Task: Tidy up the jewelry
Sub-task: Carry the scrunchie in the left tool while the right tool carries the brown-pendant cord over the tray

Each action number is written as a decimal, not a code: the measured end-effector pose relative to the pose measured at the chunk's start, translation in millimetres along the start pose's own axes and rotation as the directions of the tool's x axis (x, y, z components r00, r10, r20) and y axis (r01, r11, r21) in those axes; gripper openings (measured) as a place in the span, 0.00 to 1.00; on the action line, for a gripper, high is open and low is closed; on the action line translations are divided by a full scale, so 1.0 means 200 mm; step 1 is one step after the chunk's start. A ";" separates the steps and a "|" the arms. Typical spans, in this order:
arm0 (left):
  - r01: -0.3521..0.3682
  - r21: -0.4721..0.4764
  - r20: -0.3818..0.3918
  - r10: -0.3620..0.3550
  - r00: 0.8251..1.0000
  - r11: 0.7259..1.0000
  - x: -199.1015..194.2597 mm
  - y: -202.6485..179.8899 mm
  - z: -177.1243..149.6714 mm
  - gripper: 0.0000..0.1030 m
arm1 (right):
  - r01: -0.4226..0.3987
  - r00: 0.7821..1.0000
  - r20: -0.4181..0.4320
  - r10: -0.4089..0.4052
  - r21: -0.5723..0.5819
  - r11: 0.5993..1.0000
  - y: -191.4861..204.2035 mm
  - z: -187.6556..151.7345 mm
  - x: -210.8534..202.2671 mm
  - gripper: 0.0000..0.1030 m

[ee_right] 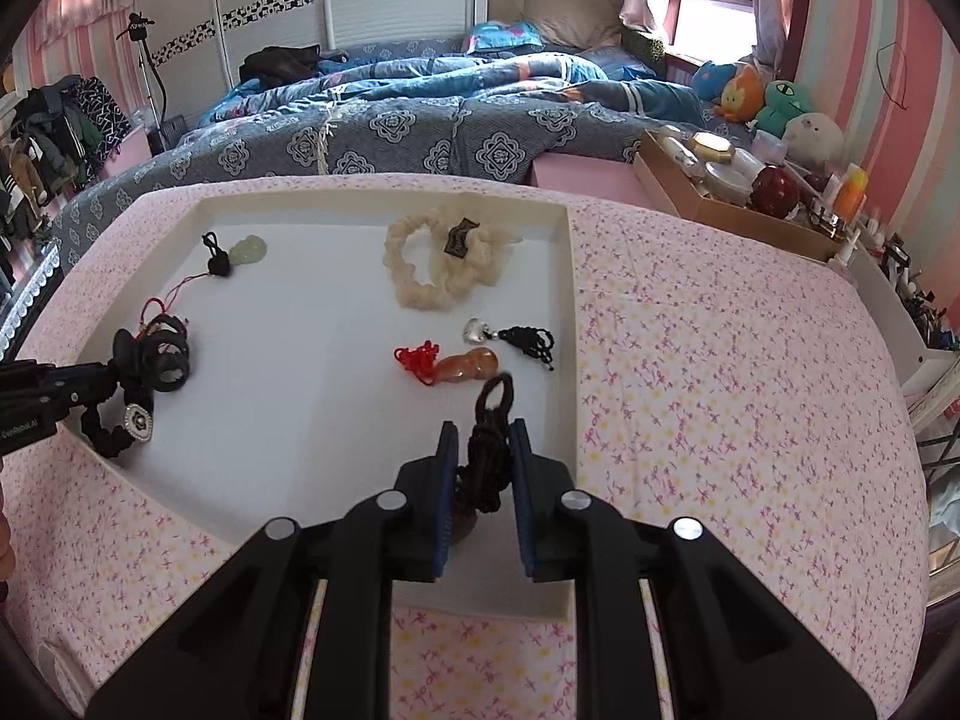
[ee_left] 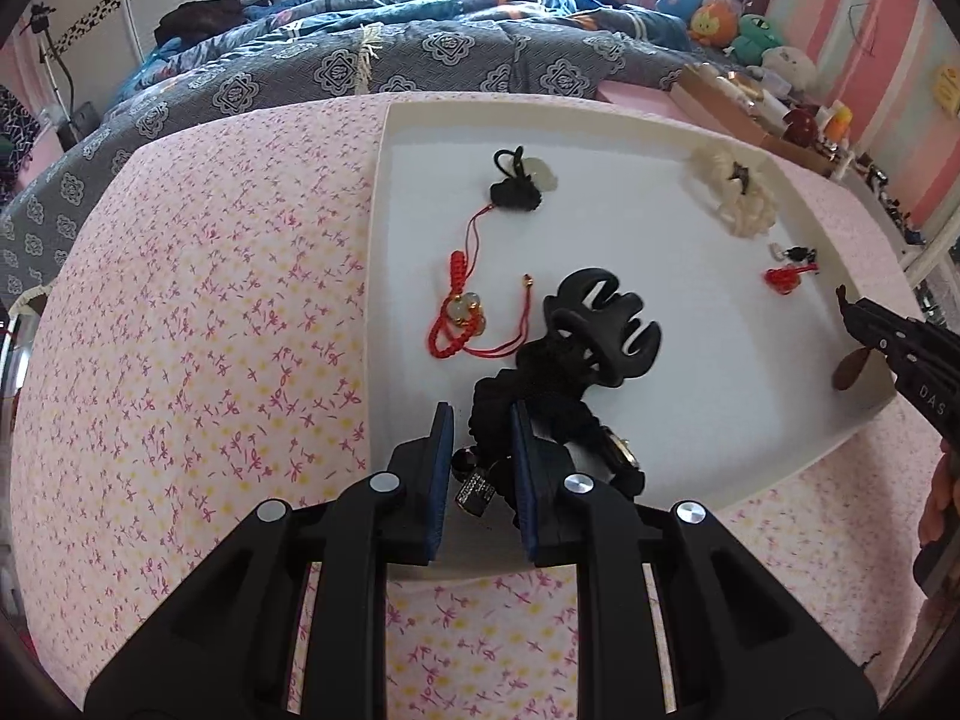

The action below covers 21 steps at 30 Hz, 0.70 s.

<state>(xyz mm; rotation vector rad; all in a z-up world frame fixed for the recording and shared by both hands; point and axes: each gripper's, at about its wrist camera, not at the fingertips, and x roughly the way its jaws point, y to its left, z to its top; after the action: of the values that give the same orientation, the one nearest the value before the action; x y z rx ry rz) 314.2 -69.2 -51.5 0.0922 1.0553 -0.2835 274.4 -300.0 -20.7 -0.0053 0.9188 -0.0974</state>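
A white tray lies on the pink floral cloth and holds jewelry. My left gripper is shut on a black scrunchie with a jewelled charm, next to a black claw clip. My right gripper is shut on a black knotted cord with a brown pendant hanging under it. On the tray lie a red cord bracelet, a jade pendant on black cord, a cream scrunchie, an orange gourd pendant and a silver charm.
A bed with a grey-blue quilt runs behind the table. A cardboard box of bottles and jars stands at the far right, with plush toys behind it. Pink cloth lies on both sides of the tray.
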 end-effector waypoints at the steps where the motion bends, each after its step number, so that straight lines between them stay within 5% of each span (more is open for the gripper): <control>1: -0.006 0.004 0.000 0.006 1.000 1.000 0.00 0.00 0.00 0.17 | 0.001 1.000 -0.003 -0.001 -0.006 1.000 0.01 0.00 0.01 0.17; 21: -0.027 0.029 0.006 0.027 1.000 0.999 0.01 -0.03 -0.02 0.18 | 0.009 0.998 -0.057 -0.006 0.054 0.998 -0.09 -0.03 0.02 0.17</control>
<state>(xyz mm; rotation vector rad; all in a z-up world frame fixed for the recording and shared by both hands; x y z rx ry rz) 310.2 -73.8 -55.0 0.1312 1.0437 -0.2746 270.5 -318.2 -26.7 0.0446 0.9723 -0.1299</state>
